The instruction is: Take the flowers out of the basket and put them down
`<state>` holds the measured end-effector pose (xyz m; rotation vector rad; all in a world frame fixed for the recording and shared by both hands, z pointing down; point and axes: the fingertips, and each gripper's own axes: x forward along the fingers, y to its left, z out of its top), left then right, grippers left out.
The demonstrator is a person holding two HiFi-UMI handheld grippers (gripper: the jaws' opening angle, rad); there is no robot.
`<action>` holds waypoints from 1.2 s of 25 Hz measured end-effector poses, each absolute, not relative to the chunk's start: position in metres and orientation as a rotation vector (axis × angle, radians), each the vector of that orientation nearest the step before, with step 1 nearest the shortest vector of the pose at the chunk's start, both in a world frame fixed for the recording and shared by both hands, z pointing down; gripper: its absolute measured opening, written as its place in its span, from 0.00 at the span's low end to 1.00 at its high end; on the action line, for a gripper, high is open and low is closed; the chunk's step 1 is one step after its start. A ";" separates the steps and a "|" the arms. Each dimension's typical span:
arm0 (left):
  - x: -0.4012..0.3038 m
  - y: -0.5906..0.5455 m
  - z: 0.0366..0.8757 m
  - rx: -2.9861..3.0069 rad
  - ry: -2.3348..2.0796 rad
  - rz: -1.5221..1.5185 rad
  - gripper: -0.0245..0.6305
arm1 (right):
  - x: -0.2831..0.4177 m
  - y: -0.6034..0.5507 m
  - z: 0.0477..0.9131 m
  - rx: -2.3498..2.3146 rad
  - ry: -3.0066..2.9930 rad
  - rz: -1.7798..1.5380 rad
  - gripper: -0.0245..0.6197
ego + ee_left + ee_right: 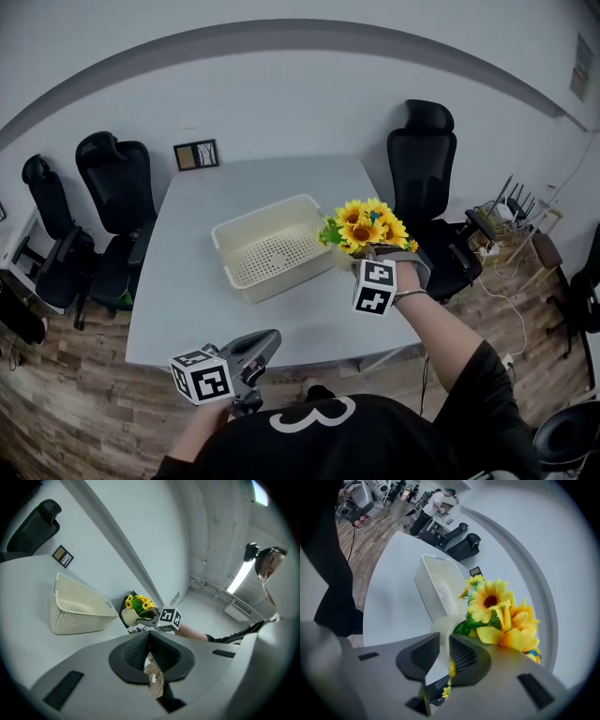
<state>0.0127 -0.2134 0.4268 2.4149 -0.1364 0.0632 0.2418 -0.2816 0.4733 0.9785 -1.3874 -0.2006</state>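
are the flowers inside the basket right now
No, the flowers are clamped in the right tongs, outside the basket, which has nothing in it.

Your right gripper (364, 255) holds the sunflowers (367, 223) just beside the white basket's (246, 281) right end, above the surface (183, 291); your left gripper (266, 343) hangs near its front edge.

Grey table (187, 281), black chairs (422, 150) — wood floor (56, 394)
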 end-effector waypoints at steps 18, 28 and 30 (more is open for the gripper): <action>0.015 -0.198 0.454 2.362 -0.184 0.142 0.06 | 0.265 -0.220 0.618 0.875 -1.356 -0.027 0.15; 0.002 -0.196 0.461 2.347 -0.248 0.160 0.06 | 0.266 -0.220 0.646 0.879 -1.395 0.017 0.16; 0.000 -0.195 0.460 2.347 -0.250 0.160 0.06 | 0.266 -0.220 0.646 0.853 -1.408 0.036 0.16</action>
